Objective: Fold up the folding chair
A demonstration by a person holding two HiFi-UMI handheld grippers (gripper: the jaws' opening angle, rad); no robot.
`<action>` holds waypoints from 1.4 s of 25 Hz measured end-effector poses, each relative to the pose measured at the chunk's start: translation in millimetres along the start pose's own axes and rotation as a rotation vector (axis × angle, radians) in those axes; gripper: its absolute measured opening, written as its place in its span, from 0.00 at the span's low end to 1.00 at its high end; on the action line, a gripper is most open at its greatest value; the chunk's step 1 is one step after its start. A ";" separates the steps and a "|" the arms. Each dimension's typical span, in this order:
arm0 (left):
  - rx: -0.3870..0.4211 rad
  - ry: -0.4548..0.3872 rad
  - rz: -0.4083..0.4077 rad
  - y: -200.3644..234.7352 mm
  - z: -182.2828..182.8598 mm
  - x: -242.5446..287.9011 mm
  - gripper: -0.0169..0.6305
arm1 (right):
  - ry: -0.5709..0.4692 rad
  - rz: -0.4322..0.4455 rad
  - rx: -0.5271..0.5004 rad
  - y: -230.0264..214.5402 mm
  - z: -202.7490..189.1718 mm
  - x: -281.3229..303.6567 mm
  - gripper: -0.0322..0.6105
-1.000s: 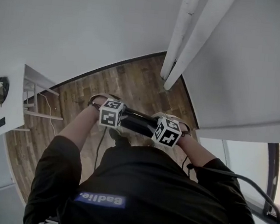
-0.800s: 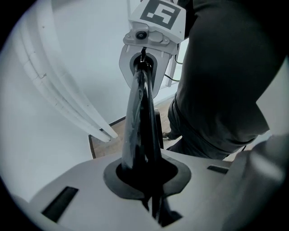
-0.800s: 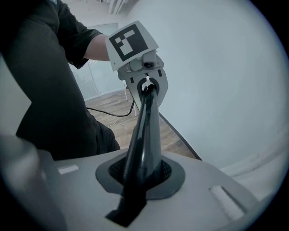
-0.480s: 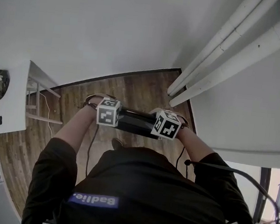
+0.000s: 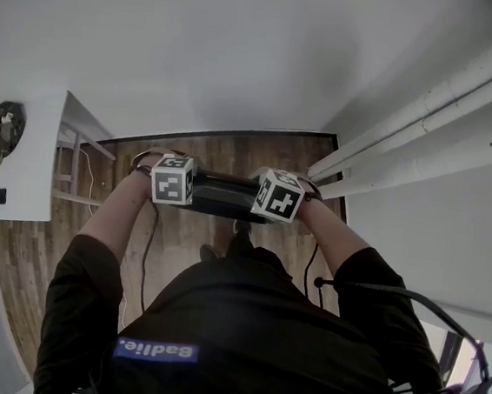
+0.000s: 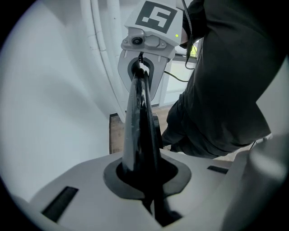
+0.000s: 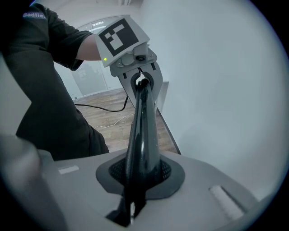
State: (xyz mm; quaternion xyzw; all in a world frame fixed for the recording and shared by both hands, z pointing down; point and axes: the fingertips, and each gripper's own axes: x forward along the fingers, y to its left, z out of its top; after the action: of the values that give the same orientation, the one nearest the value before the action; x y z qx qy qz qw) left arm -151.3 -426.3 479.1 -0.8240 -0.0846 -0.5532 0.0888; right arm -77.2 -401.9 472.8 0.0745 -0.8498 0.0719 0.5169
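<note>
The folded chair shows as a flat black slab held level between both grippers, above the wooden floor. My left gripper grips its left end and my right gripper its right end, each under its marker cube. In the left gripper view the chair's black edge runs from my left jaws, shut on it, up to the right gripper. In the right gripper view the glossy chair edge runs from my right jaws, shut on it, to the left gripper.
A white wall stands just ahead, with white pipes along it at the right. A white table with a round object is at the left. A black cable trails over the wooden floor. The person's dark torso fills the near side.
The person has turned and walked. Both grippers carried the chair up and left in the head view, toward the wall. The pipes swung to the right. Both grips are unchanged.
</note>
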 end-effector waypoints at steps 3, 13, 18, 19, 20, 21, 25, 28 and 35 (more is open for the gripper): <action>-0.063 0.015 0.018 25.8 -21.4 -7.2 0.09 | -0.001 0.035 -0.055 -31.9 19.0 8.7 0.12; -0.251 0.047 0.072 116.2 -80.9 -16.0 0.09 | -0.001 0.123 -0.203 -140.4 66.5 37.9 0.13; -0.281 0.029 0.084 153.7 -119.0 -24.7 0.09 | 0.011 0.137 -0.218 -181.1 98.0 57.7 0.13; -0.285 0.021 0.085 162.5 -127.7 -27.1 0.09 | 0.014 0.138 -0.216 -190.4 105.6 61.8 0.13; -0.286 0.014 0.084 171.1 -136.1 -28.9 0.09 | 0.016 0.137 -0.210 -199.7 112.8 66.1 0.13; -0.285 0.006 0.080 179.1 -144.2 -30.0 0.09 | 0.019 0.138 -0.201 -208.1 119.2 70.7 0.13; -0.255 -0.015 0.054 208.1 -172.8 -33.2 0.09 | 0.045 0.131 -0.161 -236.8 139.2 87.6 0.13; -0.230 -0.026 0.047 230.6 -186.1 -36.3 0.09 | 0.065 0.114 -0.147 -258.8 150.6 91.9 0.13; -0.263 -0.019 0.064 284.6 -193.4 -23.0 0.09 | 0.080 0.121 -0.169 -312.6 144.1 100.4 0.13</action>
State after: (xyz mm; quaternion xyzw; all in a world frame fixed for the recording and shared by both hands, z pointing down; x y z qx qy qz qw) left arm -265.6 -749.7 514.7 -0.8358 0.0141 -0.5488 -0.0032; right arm -185.1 -741.8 510.6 -0.0234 -0.8346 0.0339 0.5494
